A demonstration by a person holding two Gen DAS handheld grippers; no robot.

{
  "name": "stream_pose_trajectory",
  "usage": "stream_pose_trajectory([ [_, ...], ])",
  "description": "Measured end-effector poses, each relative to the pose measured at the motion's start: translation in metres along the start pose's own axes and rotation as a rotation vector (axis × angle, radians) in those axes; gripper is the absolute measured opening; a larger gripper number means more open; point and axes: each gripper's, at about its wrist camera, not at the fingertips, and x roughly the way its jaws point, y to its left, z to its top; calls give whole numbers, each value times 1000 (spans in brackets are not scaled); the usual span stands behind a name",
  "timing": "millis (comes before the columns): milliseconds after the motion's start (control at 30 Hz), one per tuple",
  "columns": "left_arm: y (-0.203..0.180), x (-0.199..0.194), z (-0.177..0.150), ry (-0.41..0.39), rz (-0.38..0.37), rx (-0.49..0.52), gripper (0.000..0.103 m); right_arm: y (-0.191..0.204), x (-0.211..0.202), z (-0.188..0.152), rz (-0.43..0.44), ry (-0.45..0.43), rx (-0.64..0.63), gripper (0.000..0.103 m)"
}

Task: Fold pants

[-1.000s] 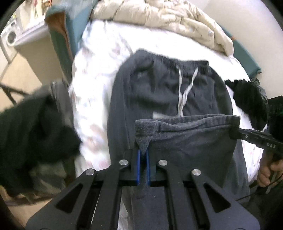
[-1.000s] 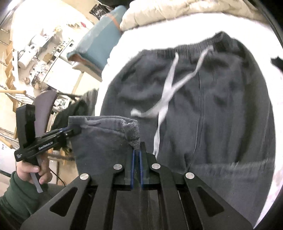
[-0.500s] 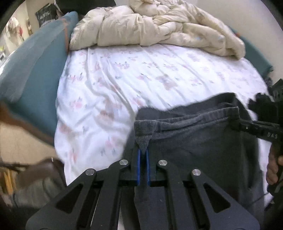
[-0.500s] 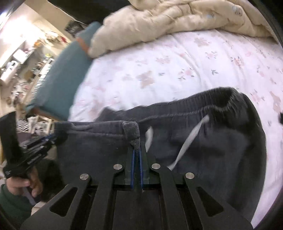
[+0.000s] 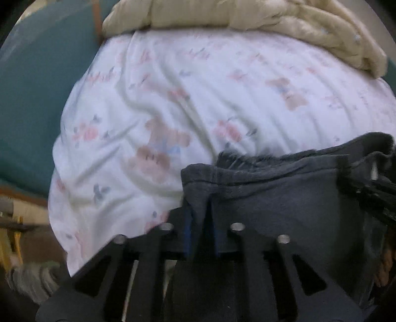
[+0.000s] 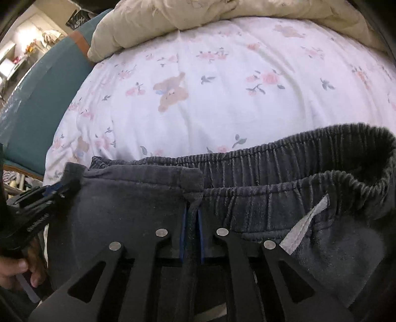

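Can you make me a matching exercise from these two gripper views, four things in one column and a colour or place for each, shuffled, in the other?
Things:
1. pants
2. drawstring
3. comforter
4. bed sheet

Descriptions:
A. white with a pink flower and bear print
B. cream, bunched at the far end of the bed
C. dark grey, with the hem edge brought up to the waistband
D. pale grey strip lying just below the waistband

Pairs: 1-C, 2-D, 3-B, 4-A
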Motion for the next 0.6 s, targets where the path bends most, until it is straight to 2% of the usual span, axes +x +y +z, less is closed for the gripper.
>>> stream_pose_trajectory([
  [33,3,-2,-1,-4,15,-31,33,1,-2,1,-8,5,-5,15],
  [100,12,-11,-4,-13,51,-102,68,0,-10,1,-4,30,-3,34],
  [133,17,-19,-6,-20,46,-130,73,0,-15,1,14,36,1,55],
  [167,22,-30,-10,-35,27,-158,75,-1,-24,-2,25,37,5,68],
  [267,32,-62,-28,-57,-38,-188,76,0,-63,-16,56,5,-7,68],
  [333,35,-82,-46,-51,-52,-188,76,1,-89,-32,82,3,-6,68],
  [467,41,-134,-97,-62,-111,-195,76,0,-130,-68,124,12,15,68],
  [600,51,-176,-162,-45,-140,-246,76,1,-165,-124,166,18,60,68],
])
